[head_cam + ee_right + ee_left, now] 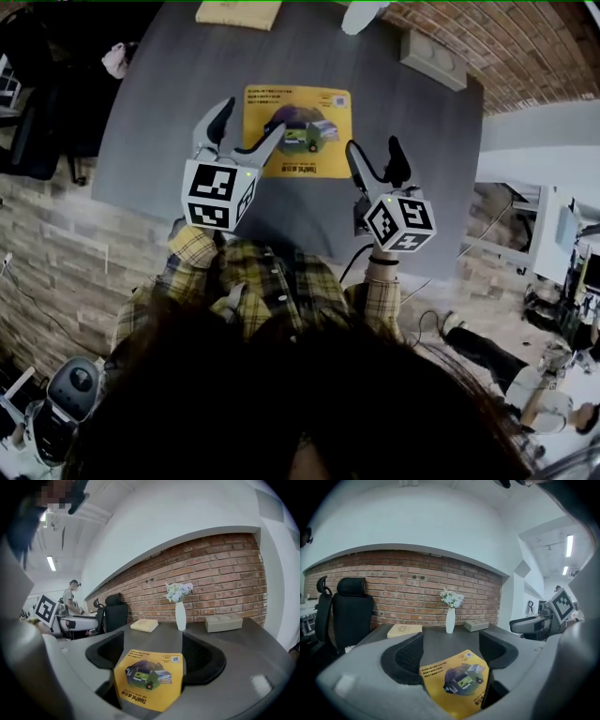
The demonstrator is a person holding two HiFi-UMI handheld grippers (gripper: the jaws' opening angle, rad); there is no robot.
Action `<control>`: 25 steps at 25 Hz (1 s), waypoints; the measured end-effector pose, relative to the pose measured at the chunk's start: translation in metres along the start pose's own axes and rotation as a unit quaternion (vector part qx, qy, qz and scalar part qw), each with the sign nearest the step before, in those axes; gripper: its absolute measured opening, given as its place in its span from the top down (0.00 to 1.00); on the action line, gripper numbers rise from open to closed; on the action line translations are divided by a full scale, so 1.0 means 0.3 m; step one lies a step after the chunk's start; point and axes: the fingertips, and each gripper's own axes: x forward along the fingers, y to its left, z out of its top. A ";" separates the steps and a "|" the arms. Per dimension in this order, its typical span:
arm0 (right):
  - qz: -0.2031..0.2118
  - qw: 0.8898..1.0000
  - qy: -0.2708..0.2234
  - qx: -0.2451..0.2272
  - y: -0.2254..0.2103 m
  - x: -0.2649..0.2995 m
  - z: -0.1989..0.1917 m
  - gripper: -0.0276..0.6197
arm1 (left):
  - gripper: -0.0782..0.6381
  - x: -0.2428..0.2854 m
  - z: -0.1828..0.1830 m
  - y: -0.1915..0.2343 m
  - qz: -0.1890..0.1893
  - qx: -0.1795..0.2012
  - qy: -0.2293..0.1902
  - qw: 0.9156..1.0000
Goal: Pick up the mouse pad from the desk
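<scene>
1 mouse pad [297,131] lies between gaping left tongs [247,129], right tongs [374,153].

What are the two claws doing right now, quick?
Left gripper: open, holding nothing.
Right gripper: open, holding nothing.
The mouse pad lies flat on the desk.

Dim head view, brighter gripper views lit overhead; strong fisheye edge distortion.

Mouse pad [297,131] lies on the desk [159,122]; vase [450,620] and book [404,630] behind it.
</scene>
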 end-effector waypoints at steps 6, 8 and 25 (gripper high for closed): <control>0.028 1.000 0.009 -0.002 -0.060 0.098 0.017 0.39 | 0.37 0.099 -0.002 0.009 0.020 -0.003 0.012 1.000; 0.033 0.999 0.013 0.000 -0.067 0.118 0.014 0.39 | 0.37 0.111 -0.008 0.016 0.025 -0.003 0.018 1.000; 0.027 0.999 0.040 0.009 -0.048 0.185 -0.034 0.39 | 0.37 0.169 -0.082 0.065 0.004 -0.004 0.057 0.998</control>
